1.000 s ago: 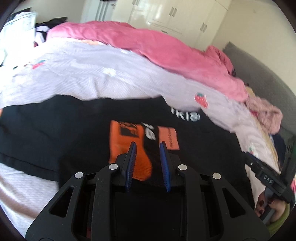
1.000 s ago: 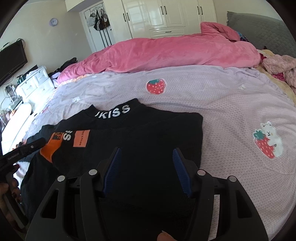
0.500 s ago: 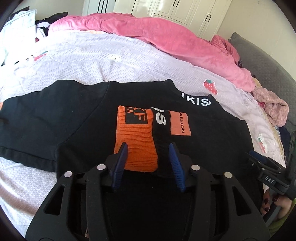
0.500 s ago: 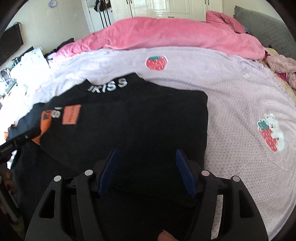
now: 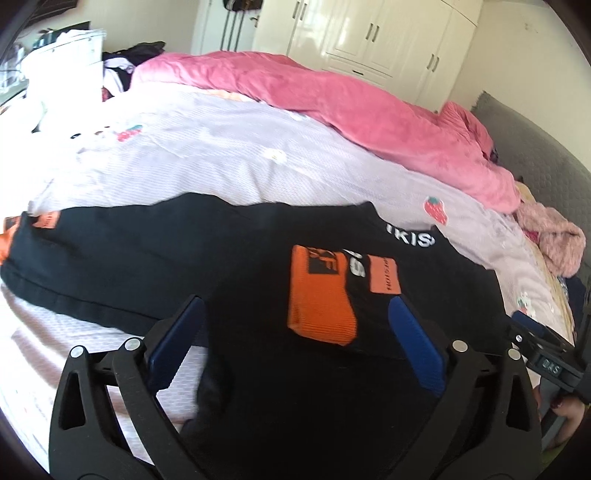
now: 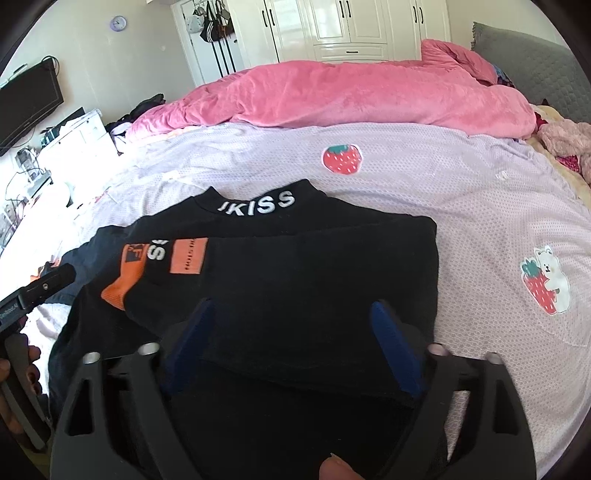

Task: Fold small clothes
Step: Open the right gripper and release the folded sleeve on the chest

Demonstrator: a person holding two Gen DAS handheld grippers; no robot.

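Note:
A black long-sleeved top point(image 5: 221, 266) with white collar letters lies flat on the lilac bedspread point(image 5: 192, 158). One sleeve is folded across its body, ending in an orange cuff point(image 5: 319, 302). The other sleeve stretches out to the left, its orange cuff point(image 5: 3, 243) at the edge of the view. My left gripper point(image 5: 295, 325) is open and empty just above the folded cuff. In the right wrist view the top point(image 6: 314, 266) fills the middle and its cuff point(image 6: 127, 273) lies at left. My right gripper point(image 6: 291, 321) is open and empty over the top's lower part.
A pink duvet point(image 6: 351, 96) is heaped along the far side of the bed. A pink fluffy garment point(image 5: 554, 232) lies at the right by the grey headboard point(image 6: 535, 70). White wardrobes point(image 6: 351, 29) stand behind. Cluttered furniture stands at the left.
My left gripper has opened wide and drawn back from the folded sleeve cuff, which stays lying on the top. My right gripper has stayed open and shifted slightly.

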